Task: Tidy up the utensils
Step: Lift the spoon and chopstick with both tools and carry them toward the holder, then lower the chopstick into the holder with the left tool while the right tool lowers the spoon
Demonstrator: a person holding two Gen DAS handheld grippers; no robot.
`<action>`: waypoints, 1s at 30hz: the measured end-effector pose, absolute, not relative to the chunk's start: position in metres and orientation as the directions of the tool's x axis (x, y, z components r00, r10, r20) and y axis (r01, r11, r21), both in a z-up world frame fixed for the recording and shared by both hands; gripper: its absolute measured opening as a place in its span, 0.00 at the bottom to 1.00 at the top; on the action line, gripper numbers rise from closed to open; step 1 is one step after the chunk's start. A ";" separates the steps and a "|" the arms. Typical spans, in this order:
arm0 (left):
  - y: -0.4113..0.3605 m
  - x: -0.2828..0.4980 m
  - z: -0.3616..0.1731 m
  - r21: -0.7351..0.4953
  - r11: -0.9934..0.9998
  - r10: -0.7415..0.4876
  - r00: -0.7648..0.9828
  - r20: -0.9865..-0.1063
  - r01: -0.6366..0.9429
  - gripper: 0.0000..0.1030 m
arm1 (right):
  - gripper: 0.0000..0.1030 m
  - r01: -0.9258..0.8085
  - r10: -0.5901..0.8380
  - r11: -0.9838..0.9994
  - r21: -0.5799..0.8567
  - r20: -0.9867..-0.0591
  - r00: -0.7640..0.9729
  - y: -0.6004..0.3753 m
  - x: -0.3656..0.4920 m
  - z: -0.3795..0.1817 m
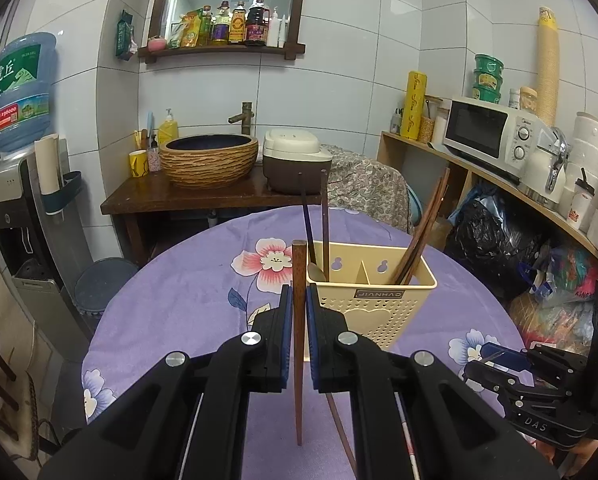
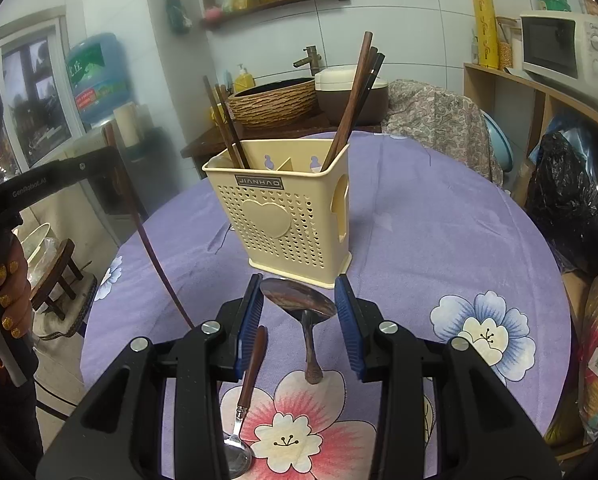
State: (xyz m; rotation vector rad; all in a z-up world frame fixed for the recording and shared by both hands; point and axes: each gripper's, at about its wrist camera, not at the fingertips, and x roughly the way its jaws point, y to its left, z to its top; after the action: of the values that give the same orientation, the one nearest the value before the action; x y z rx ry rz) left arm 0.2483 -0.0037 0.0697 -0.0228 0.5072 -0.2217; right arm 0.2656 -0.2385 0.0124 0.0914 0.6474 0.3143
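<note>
A cream perforated utensil holder stands on the purple flowered tablecloth, with chopsticks leaning in its compartments. My left gripper is shut on a brown wooden chopstick, held upright just left of the holder. My right gripper is open, its pads either side of a metal spoon lying on the cloth in front of the holder. A second spoon with a wooden handle lies under its left finger. The left gripper's chopstick shows at left.
A wooden table with a woven basin and rice cooker stands behind. Shelves with a microwave and bags are at right. A water dispenser stands at left. A small stool sits on the floor at left.
</note>
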 end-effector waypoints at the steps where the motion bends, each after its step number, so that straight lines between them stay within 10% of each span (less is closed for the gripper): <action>1: -0.004 0.248 0.070 -0.076 0.976 -0.217 0.851 -0.478 0.206 0.08 | 0.37 -0.261 0.317 0.948 0.181 -0.577 0.752 -0.238 0.265 0.013; 30: -0.032 0.278 0.215 -0.116 0.949 -0.315 0.916 -0.249 0.294 0.08 | 0.37 -0.333 0.356 0.934 0.129 -0.384 0.852 -0.215 0.332 0.169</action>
State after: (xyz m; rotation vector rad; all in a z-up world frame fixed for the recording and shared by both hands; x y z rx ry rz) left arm 0.2779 -0.0324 0.2150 -0.0769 0.2686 -0.3138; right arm 0.3316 -0.2147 0.1686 0.0581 0.4154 0.3629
